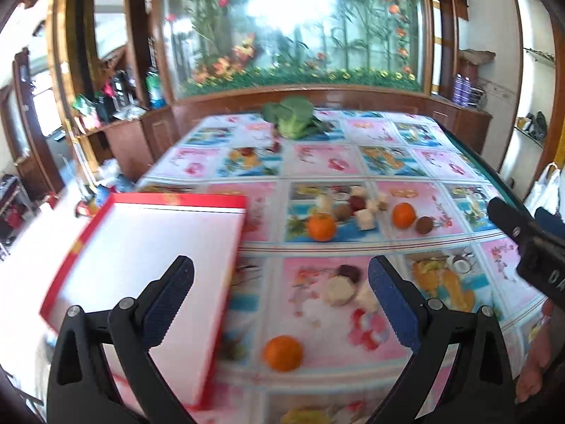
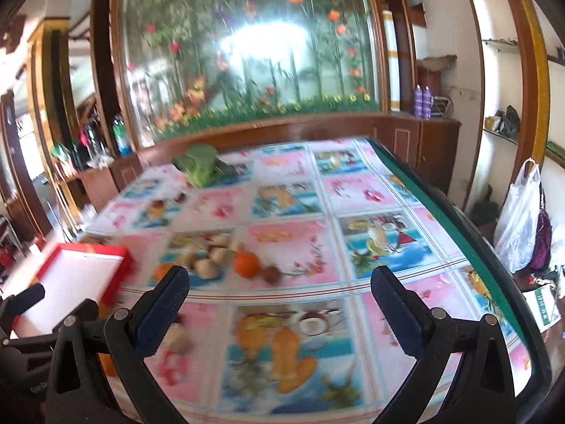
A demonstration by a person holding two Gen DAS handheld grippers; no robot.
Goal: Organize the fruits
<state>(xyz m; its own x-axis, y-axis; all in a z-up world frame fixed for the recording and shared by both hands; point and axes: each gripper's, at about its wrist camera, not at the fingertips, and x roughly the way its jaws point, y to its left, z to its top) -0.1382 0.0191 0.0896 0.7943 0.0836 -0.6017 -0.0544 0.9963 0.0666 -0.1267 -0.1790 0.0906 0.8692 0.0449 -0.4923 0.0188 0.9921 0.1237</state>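
Three oranges lie on the table point(image 1: 317, 162), which wears a cloth printed with fruit and flower squares. The nearest orange point(image 1: 283, 352) sits alone near the front edge, between the fingers of the left gripper point(image 1: 280, 304) as its camera sees them, and nothing touches it. Further back, a second orange point(image 1: 321, 227) and a third orange point(image 1: 403, 215) rest on either side of a small cluster of pale and brownish round fruits point(image 1: 353, 208); a brown fruit point(image 1: 423, 225) lies just beside the third orange. Two more pale and dark pieces point(image 1: 344, 284) sit between the near orange and that cluster.

At the table's left edge stands a shallow red box point(image 1: 152, 247) with a white inside, holding nothing. A leafy green vegetable point(image 1: 293, 118) lies at the far end.

The left gripper's jaws stand wide apart and grip nothing. The right gripper point(image 2: 280, 309) hovers over the cloth to the right of the fruit, its jaws likewise wide and bare. Both views are blurred.
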